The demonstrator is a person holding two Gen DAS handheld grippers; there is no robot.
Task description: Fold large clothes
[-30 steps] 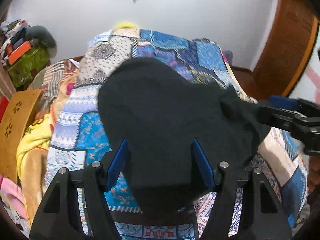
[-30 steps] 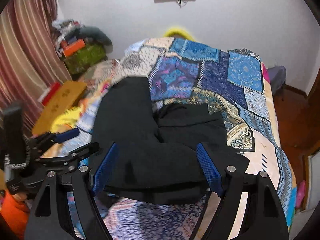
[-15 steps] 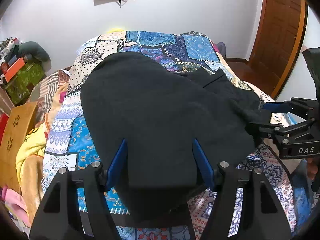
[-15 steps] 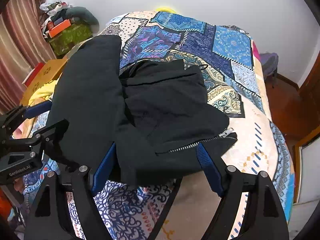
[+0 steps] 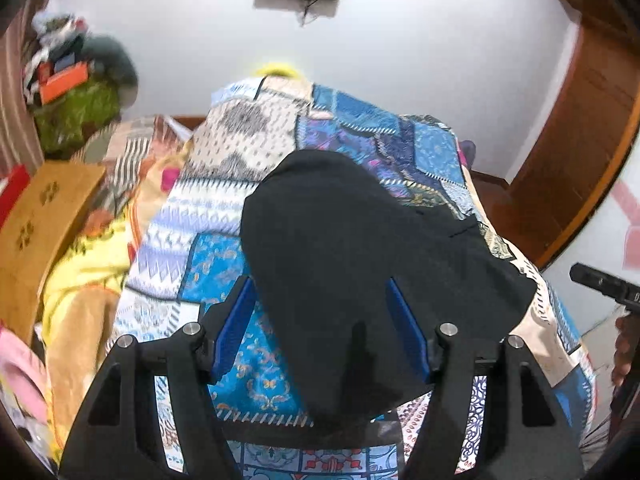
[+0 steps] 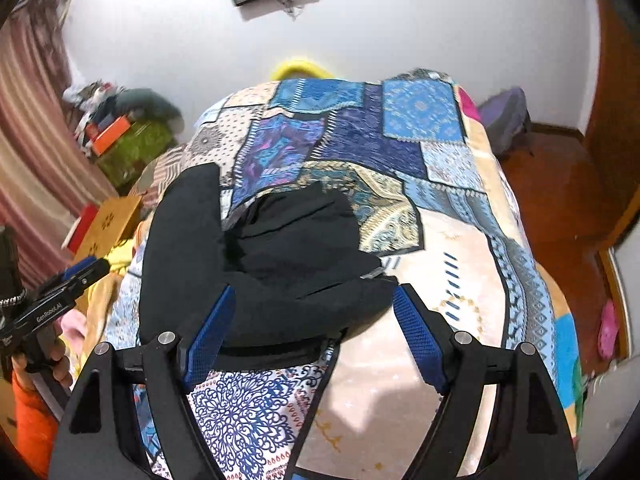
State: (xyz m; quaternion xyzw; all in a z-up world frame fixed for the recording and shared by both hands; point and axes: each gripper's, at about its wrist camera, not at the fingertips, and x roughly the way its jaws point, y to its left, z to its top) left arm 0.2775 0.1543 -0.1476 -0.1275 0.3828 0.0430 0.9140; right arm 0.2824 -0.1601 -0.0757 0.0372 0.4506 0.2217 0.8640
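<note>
Both grippers have drawn back from the black garment (image 5: 360, 248) since the earlier frames; half a second ago the right gripper sat at its right-hand edge, now it shows only at the frame margin of the left wrist view.

Item: black garment, large, with a zip visible at one flap (image 6: 372, 272). Location: spread on the patchwork bedcover (image 6: 400, 160), near the foot of the bed, one long panel running up the left side and a bunched section lying over its middle.

Handling, as a judgement: soft, limp, light; will drape and sag when lifted, unlikely to slip from ribbed pads. Best taken at a hem edge or corner, one point per gripper, so the cloth hangs flat rather than bunching.

Left gripper (image 5: 320, 332): fingers (image 5: 236, 320) apart, wide, nothing pinched; garment seen between them lies on the bed below, contact not evident.

Right gripper (image 6: 312, 332): fingers (image 6: 418, 336) apart, wide, empty; poised above the garment's near edge.

Fold status: partly gathered, not squared.
</note>
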